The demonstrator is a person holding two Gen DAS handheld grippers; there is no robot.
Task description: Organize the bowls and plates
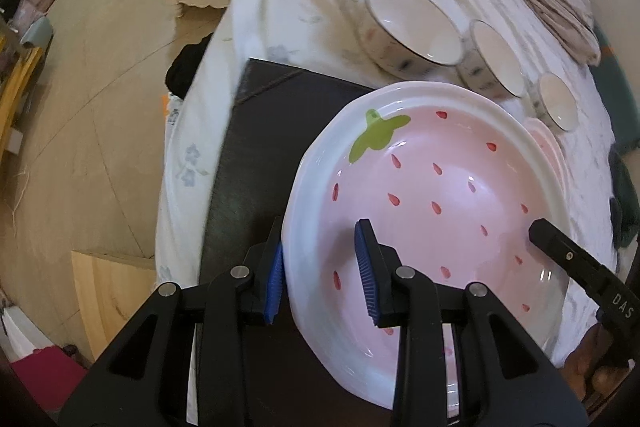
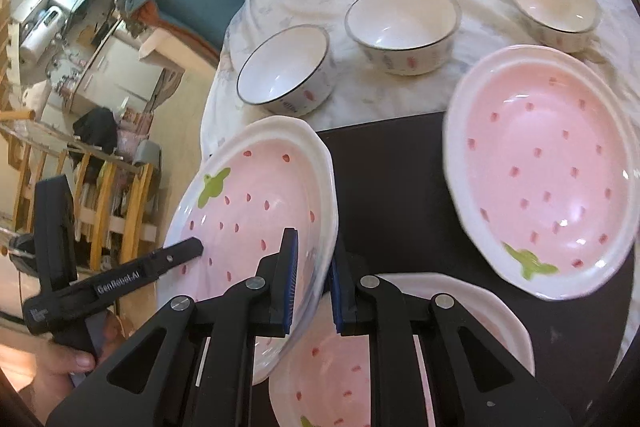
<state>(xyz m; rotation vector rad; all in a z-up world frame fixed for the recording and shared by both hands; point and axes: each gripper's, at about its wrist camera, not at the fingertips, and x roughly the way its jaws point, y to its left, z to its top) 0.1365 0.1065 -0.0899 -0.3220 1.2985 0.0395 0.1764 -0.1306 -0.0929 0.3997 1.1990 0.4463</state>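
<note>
Strawberry plate (image 2: 248, 227) tilted, leaf end away — rim pinched by both hand-held grippers, left (image 1: 320, 283) and right (image 2: 312, 283).

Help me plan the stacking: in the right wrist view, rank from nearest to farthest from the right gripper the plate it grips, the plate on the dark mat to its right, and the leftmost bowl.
1. Gripped plate, clamped in the right gripper.
2. Plate on the dark mat, to the right.
3. Leftmost bowl, beyond, on the cloth.
</note>
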